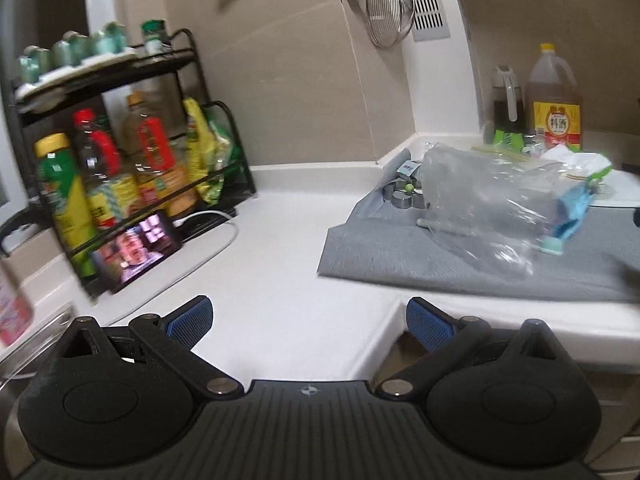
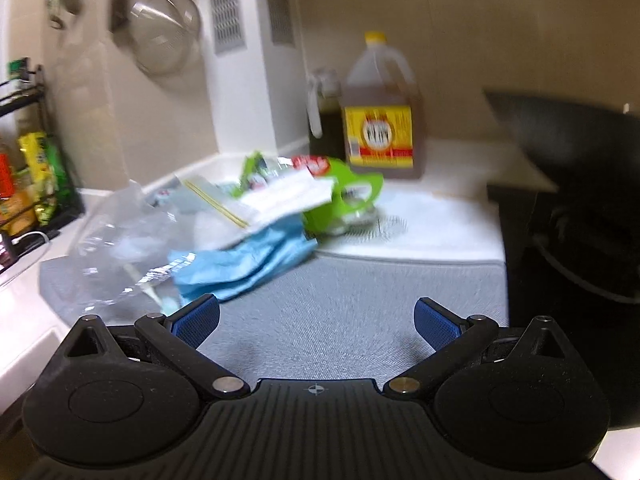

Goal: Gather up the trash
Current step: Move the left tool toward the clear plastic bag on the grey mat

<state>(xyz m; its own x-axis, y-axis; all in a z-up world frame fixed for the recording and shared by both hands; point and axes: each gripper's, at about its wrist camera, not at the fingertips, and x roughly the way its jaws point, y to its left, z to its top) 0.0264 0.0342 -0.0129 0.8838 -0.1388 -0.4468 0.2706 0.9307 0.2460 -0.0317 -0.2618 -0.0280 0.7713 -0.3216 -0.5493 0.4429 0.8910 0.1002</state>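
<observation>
Grey mat [image 2: 340,292] holds crumpled clear plastic bag [image 1: 480,200] and blue wrapper [image 2: 244,264].

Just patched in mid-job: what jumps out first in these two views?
A heap of litter on the grey mat: a clear plastic bag with a blue wrapper and a green packet beside it. Behind stands a big yellow-capped jug. Both the left gripper and the right gripper have open, empty jaws.

Glossy white counter [image 1: 280,240], grey woven cloth mat [image 2: 340,320], crinkled clear plastic bag [image 1: 480,192]
</observation>
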